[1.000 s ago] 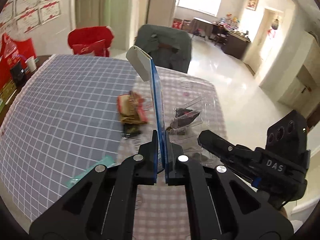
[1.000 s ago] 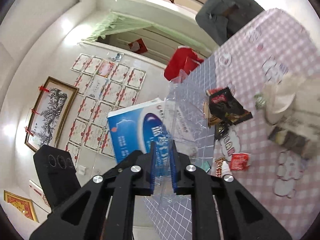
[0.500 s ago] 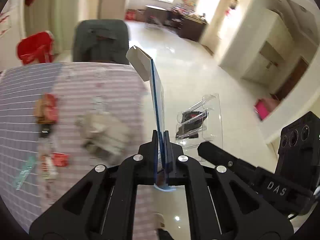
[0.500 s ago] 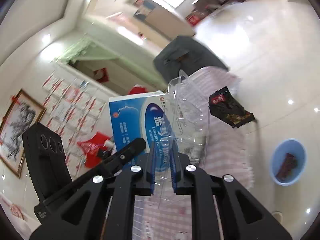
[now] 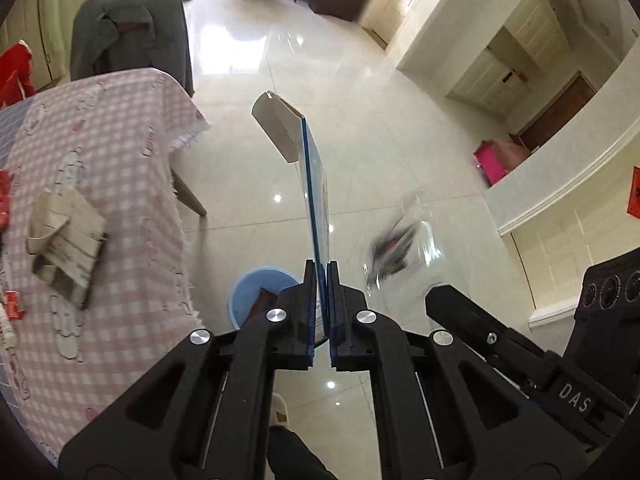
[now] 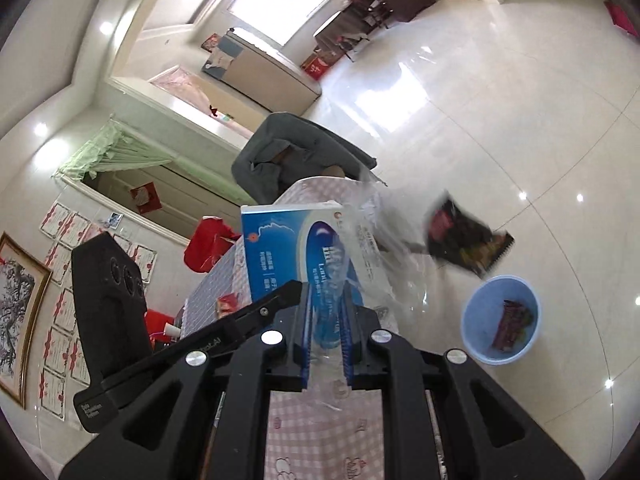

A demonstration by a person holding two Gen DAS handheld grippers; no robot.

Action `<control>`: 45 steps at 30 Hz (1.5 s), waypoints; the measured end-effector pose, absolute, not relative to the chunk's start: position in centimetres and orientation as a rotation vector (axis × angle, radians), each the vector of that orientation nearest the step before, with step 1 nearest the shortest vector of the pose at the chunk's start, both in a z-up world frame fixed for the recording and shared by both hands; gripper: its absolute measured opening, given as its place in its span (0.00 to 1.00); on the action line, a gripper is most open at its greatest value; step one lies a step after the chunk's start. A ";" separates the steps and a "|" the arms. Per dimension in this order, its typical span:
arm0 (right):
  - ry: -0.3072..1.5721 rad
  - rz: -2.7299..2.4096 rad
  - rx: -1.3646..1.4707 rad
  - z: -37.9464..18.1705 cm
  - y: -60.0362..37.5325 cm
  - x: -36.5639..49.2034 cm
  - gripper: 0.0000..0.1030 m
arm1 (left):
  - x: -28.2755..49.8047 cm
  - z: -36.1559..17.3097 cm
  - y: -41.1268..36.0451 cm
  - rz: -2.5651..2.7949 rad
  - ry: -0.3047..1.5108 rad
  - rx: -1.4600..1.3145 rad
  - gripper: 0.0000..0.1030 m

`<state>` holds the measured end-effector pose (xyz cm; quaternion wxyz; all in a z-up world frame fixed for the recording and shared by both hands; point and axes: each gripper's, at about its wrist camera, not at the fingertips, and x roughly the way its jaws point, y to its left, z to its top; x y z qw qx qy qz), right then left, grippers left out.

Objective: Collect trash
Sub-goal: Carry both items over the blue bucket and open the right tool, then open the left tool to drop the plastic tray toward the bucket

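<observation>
My left gripper (image 5: 320,276) is shut on a flattened blue and white box (image 5: 316,184), seen edge-on and standing up from the jaws. The same box (image 6: 280,248) shows its printed face in the right wrist view. My right gripper (image 6: 326,304) is shut on a clear plastic tray (image 6: 380,240); a dark snack wrapper (image 6: 460,248) sits blurred at its far end. From the left wrist, that tray and wrapper (image 5: 396,248) hang over the floor to the right. A blue bin (image 5: 248,292) stands on the floor below, with a wrapper inside (image 6: 514,324).
The table with a pink checked cloth (image 5: 120,168) lies to the left, bearing a folded paper (image 5: 64,240) and small red packets. A chair under a grey cover (image 5: 132,28) stands behind it. Glossy tiled floor spreads around the bin. A person's slipper (image 5: 280,408) shows below.
Both grippers have swung with their loads from above the table out past its edge over the floor. The blue bin has come into view beneath them.
</observation>
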<state>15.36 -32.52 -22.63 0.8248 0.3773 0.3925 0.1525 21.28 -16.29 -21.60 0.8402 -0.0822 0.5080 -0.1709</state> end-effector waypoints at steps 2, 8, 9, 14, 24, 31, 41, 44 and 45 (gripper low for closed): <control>0.839 0.311 0.811 -23.2 -33.4 15.4 0.13 | 21.9 -22.1 -17.0 -0.367 1.084 -0.179 0.05; 0.848 0.302 0.824 -24.4 -34.1 16.5 0.12 | 23.1 -23.5 -18.0 -0.354 1.114 -0.167 0.05; 0.849 0.300 0.823 -24.3 -34.2 16.7 0.12 | 23.4 -23.7 -18.1 -0.354 1.121 -0.160 0.05; 0.861 0.300 0.832 -24.6 -34.1 17.3 0.12 | 24.3 -24.0 -18.4 -0.344 1.149 -0.145 0.41; 0.900 0.290 0.864 -25.6 -34.1 18.0 0.12 | 24.4 -24.0 -17.0 -0.297 1.149 -0.156 0.72; 0.919 0.305 0.860 -25.7 -33.0 18.8 0.12 | 24.3 -24.0 -16.0 -0.275 1.169 -0.167 0.72; 0.893 0.276 0.829 -25.6 -32.5 20.5 0.28 | 24.5 -23.6 -13.5 -0.233 1.169 -0.198 0.72; 0.891 0.252 0.813 -25.5 -32.3 20.7 0.37 | 24.4 -23.3 -12.8 -0.225 1.166 -0.204 0.72; 0.887 0.248 0.806 -25.4 -32.1 20.7 0.39 | 24.2 -23.2 -12.5 -0.222 1.165 -0.207 0.72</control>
